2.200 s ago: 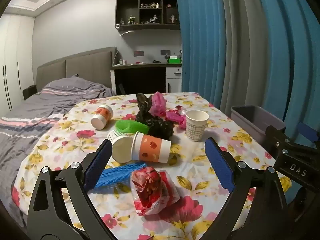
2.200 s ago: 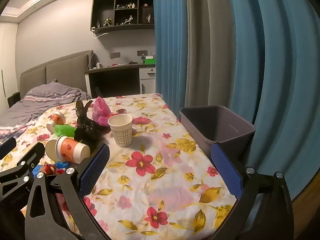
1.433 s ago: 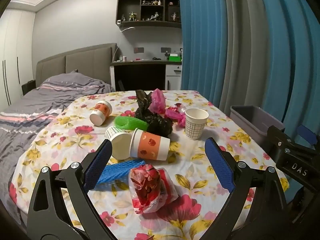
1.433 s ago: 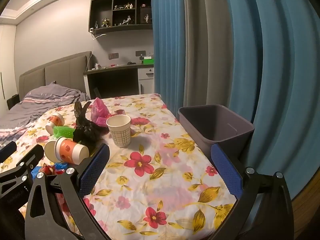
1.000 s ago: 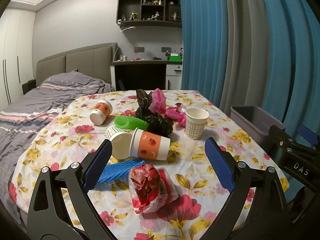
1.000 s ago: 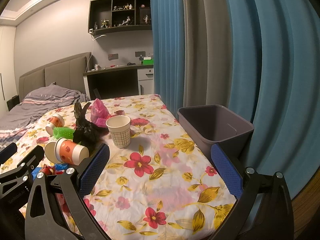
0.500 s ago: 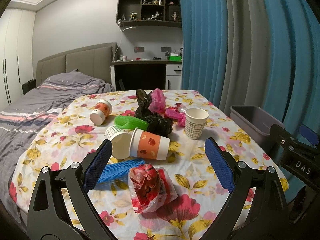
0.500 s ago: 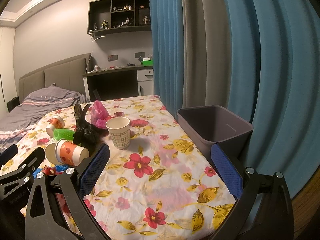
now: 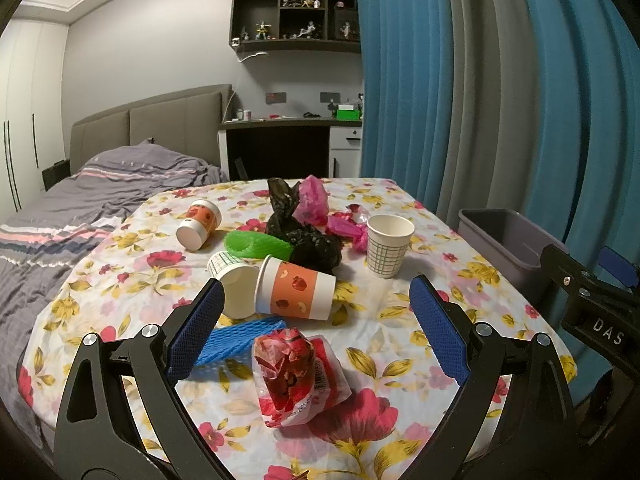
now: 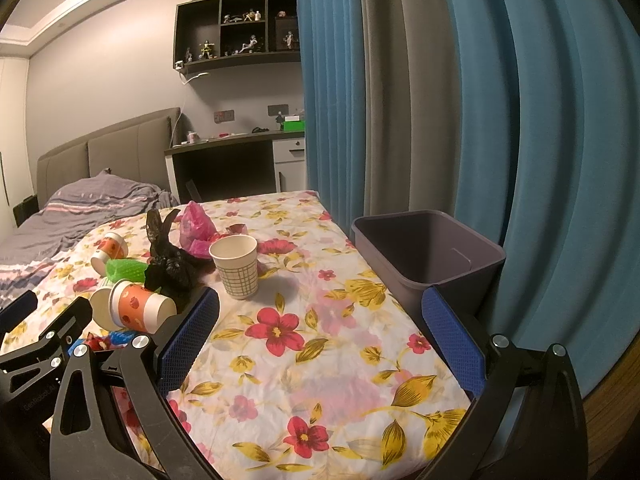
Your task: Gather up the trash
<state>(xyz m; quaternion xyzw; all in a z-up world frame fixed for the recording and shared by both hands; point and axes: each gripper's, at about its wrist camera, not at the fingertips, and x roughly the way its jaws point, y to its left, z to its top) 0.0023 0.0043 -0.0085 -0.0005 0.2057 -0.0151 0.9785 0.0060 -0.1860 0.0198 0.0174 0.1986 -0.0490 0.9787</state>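
Trash lies on a floral tablecloth (image 9: pixel 404 344). A crumpled red wrapper (image 9: pixel 294 372) sits nearest, between the fingers of my open left gripper (image 9: pixel 316 320), with a blue foam net (image 9: pixel 236 338) beside it. Behind lie an orange-banded cup (image 9: pixel 296 289), a checked cup on its side (image 9: pixel 234 280), a green net (image 9: pixel 256 244), a black bag (image 9: pixel 304 232), pink plastic (image 9: pixel 316 200), an upright checked cup (image 9: pixel 389 245) and another orange cup (image 9: pixel 199 224). My right gripper (image 10: pixel 320 332) is open and empty over the cloth, left of the grey bin (image 10: pixel 428 256).
The grey bin (image 9: pixel 508 244) stands off the table's right edge, against blue and grey curtains (image 10: pixel 460 100). A bed (image 9: pixel 72 216) lies left of the table. A desk (image 9: pixel 288 144) and a wall shelf are behind it.
Both grippers have drifted slightly back and up, so the views have shifted a little. Nothing on the table has moved. Both stay open.
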